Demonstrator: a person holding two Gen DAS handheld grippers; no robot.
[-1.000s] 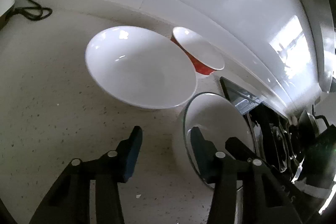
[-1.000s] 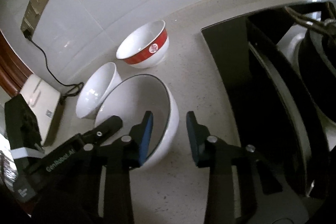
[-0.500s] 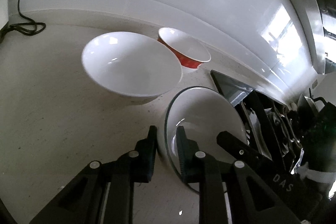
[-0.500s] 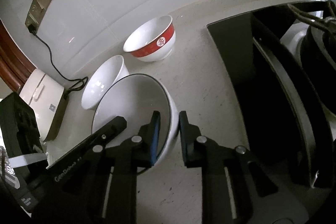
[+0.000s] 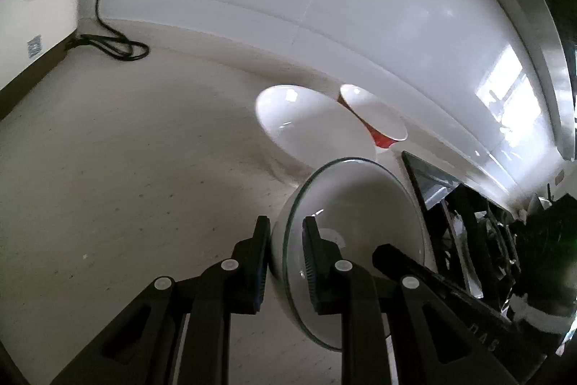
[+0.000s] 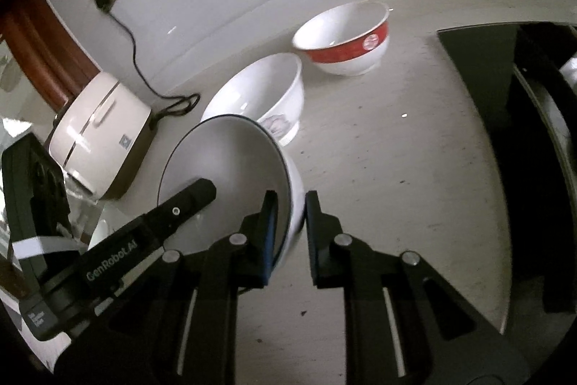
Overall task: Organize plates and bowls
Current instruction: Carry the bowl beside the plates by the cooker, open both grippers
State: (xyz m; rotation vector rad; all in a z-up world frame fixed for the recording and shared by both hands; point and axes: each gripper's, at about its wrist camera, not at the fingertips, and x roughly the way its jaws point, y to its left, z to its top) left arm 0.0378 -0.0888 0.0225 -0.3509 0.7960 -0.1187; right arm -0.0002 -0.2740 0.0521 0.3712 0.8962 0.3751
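Both grippers, left gripper (image 5: 286,240) and right gripper (image 6: 290,215), pinch the dark-rimmed bowl (image 6: 223,161) at frame centre (nothing stacked yet); plain white bowl (image 6: 267,96) and red-banded bowl (image 6: 346,42) wait.

Speckled countertop (image 6: 396,168) bearing bowls (image 6: 267,103), cooker (image 6: 97,132).
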